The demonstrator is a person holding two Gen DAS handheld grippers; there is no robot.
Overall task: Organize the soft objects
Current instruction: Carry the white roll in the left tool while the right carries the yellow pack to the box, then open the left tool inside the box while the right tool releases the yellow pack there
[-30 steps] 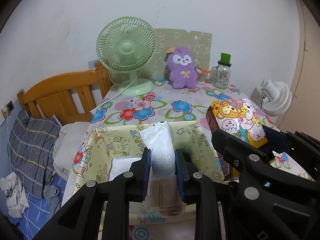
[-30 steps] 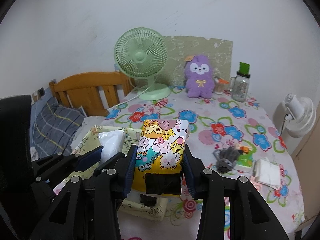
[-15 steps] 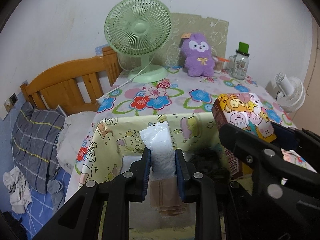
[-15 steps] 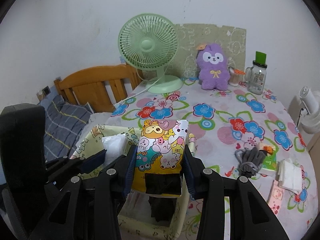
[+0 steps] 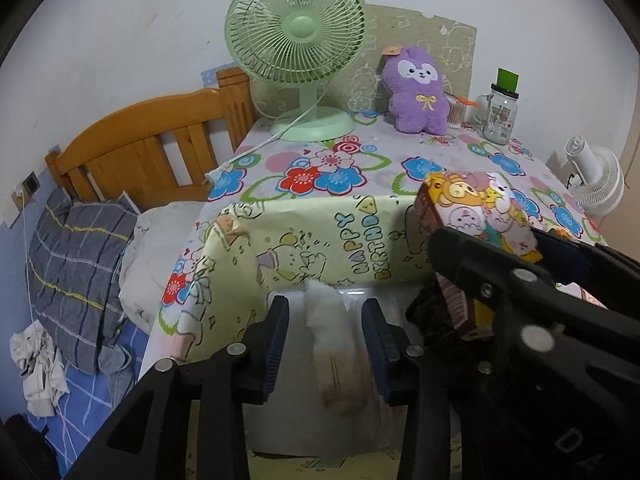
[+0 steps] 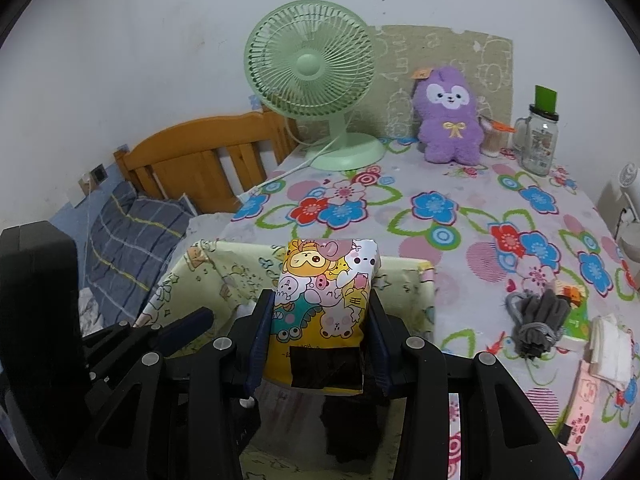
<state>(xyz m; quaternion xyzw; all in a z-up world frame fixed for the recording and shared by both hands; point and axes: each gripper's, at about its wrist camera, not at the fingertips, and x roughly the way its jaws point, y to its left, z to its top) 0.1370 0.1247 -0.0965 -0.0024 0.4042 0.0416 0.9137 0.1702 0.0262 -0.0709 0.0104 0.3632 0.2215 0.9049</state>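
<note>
Both tools are matte black plastic — the left gripper [image 5: 325,342] and the right gripper [image 6: 320,346] each carry two angular fingers lined with dark blue pads [image 6: 262,340], pinned by round silver screws [image 5: 236,349] — embossed lettering marks one body.

Home bedroom, wooden bed frame [image 5: 160,148], plaid pillow [image 5: 76,276], floral-clothed table [image 6: 460,216]

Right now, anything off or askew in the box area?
One thing: the left gripper is open and the white packet between its fingers is blurred, apparently dropping into the yellow box. The right gripper holds the cartoon pouch squarely. Nothing spilled or damaged.
</note>
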